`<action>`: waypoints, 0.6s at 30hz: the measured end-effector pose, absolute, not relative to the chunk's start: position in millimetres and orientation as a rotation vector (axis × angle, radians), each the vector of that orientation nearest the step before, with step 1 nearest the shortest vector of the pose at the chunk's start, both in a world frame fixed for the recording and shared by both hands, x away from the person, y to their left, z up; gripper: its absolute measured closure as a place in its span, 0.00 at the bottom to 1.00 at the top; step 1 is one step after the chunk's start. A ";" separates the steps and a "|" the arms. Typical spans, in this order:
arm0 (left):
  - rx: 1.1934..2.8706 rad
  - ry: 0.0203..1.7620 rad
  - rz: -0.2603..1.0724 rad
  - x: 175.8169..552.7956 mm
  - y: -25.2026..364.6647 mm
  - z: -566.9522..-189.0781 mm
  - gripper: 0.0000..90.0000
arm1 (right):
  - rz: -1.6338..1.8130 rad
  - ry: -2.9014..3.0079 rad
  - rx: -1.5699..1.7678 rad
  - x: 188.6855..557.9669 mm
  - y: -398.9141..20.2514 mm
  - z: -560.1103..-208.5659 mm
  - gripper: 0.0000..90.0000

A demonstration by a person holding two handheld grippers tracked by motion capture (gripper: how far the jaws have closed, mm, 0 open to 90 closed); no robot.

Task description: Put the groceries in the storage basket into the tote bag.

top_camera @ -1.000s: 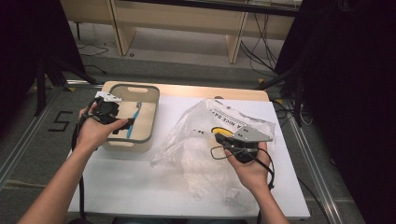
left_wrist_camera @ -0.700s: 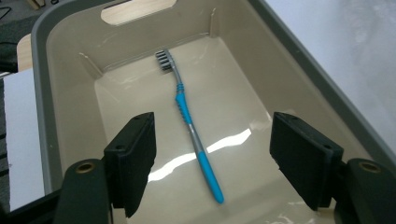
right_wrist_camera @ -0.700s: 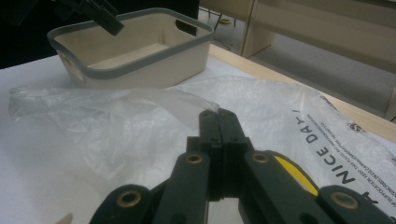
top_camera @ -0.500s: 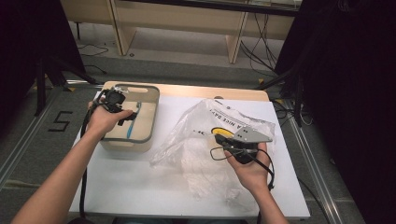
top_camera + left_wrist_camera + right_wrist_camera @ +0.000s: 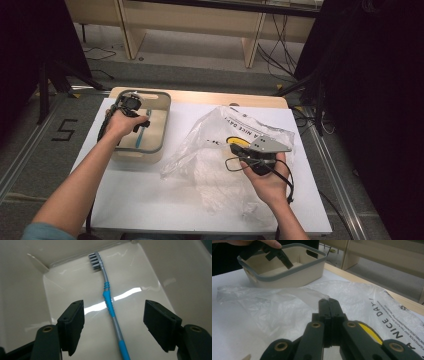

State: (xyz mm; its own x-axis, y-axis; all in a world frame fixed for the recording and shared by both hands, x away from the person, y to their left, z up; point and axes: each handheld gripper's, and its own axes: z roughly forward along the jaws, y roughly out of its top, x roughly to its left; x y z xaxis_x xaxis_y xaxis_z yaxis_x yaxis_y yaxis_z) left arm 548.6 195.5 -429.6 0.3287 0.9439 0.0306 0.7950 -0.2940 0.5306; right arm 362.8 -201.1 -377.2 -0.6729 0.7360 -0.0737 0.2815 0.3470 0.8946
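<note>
**A:** Which way does the blue and grey plastic toothbrush point(image 5: 111, 307) lie?

**B:** Flat on the floor of the beige plastic bin with the grey rim point(image 5: 161, 131). In the left gripper view its long axis runs from the grey bristle head at the far end wall down to the blue handle tip at the near edge, slightly slanted. In the high view point(image 5: 141, 134) the handle runs roughly away from the person, along the bin's right wall.

**A:** And the left tool?

**B:** The left tool point(image 5: 113, 328) hangs inside the bin, pointing down at the brush. Its jaws stand apart on either side of the handle and have just been closing a little; the pads are not touching the brush, which lies between them on the bin floor.

**A:** Anything else in the bin?

**B:** Only the toothbrush, as far as I can see.

**A:** The right tool?

**B:** The right tool point(image 5: 329, 305) has its jaws pressed together over the clear crinkled plastic bag with black lettering point(image 5: 235, 131). Whether film is pinched between them I cannot tell. The bag is spread on the white counter point(image 5: 135, 200), just right of the bin, and a yellow patch point(image 5: 239, 142) shows at the bag beside that tool.
</note>
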 end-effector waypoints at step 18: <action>2.180 1.628 0.383 562.2 193.7 -451.5 0.49 | 1.290 2.145 0.886 362.4 -201.3 -377.1 1.00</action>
